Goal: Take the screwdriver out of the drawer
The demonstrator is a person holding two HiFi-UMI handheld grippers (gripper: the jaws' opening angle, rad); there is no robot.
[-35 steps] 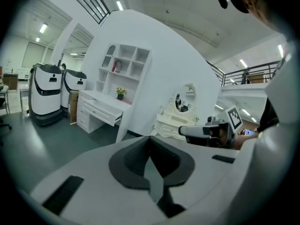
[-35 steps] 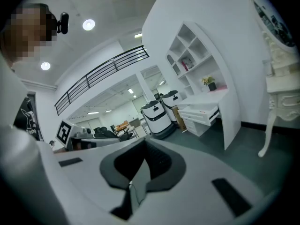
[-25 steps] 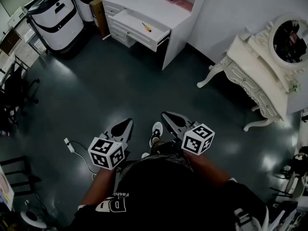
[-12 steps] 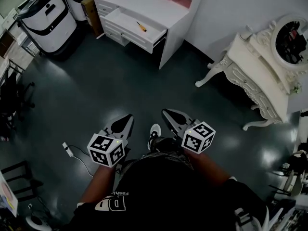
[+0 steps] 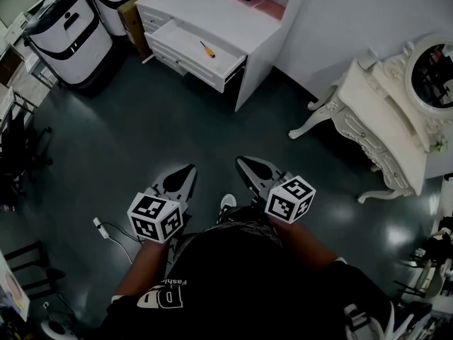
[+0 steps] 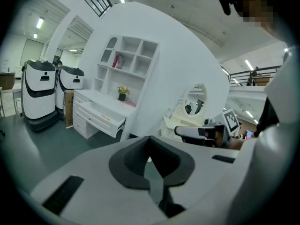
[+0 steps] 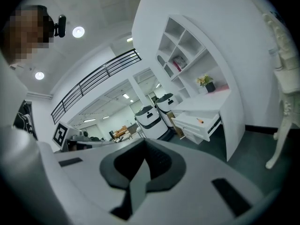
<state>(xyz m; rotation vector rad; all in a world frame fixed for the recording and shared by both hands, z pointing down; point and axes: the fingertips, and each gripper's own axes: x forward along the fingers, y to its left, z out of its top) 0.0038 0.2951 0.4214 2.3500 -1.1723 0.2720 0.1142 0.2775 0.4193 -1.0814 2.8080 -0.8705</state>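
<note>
- The left claw (image 5: 189,169) is clenched, its jaws meeting at the tips with nothing between them; the right claw (image 5: 241,162) is likewise pressed together and empty; both hang just ahead of the person's waist, over the dark floor (image 5: 177,133).
- The screwdriver (image 5: 207,49) lies well ahead of both claws, a little to the left of the left claw's line, flat on the bottom of the open drawer (image 5: 185,61); that drawer is pulled out of the white bench (image 5: 212,13); the tool lies apart from the drawer walls, as far as can be told at this range.
- It looks small and slim, with an orange handle at one end and a dark shaft at the other; it is probably light and stiff, so weight should be no trouble.
- A round handle on a smooth drawer bottom may roll or skid if nudged; the shaft is thin, likely slick, and a poor place to pinch.
- The better hold seems to be across the thick orange handle, near its middle, with the claw coming down from above; the jaws would have to part first, and the walls leave room.
</note>
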